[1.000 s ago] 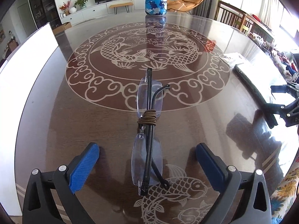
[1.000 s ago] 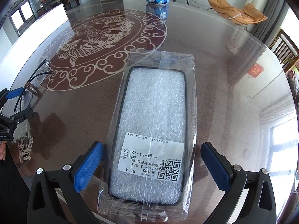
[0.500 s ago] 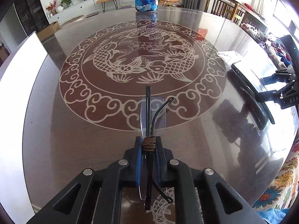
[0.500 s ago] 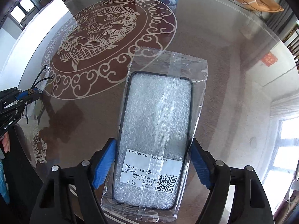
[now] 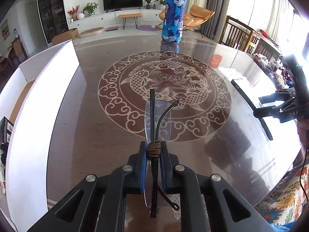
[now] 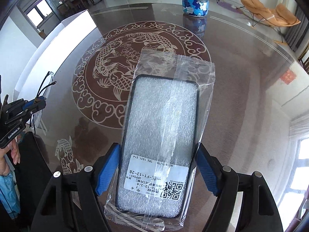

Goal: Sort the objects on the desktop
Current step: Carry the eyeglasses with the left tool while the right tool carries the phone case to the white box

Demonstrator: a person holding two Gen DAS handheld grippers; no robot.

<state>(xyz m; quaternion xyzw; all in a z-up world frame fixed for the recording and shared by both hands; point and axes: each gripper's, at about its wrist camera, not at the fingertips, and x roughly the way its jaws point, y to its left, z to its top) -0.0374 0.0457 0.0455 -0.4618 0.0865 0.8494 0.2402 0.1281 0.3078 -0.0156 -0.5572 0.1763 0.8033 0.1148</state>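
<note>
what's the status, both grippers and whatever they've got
Left gripper shut on folded glasses. Right gripper shut on bagged phone case. Blue bottle stands far across table, not obstructing.

Bright daylight, glare on glossy table [image 5: 241, 154], blown-out right edge, fisheye-curved edges

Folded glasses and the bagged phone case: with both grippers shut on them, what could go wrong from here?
The left gripper pinches the glasses at the cord-wrapped middle, beside thin rimless lenses, so they might twist or crack. The right gripper holds the phone case through glossy loose plastic, so it may slide out.
</note>
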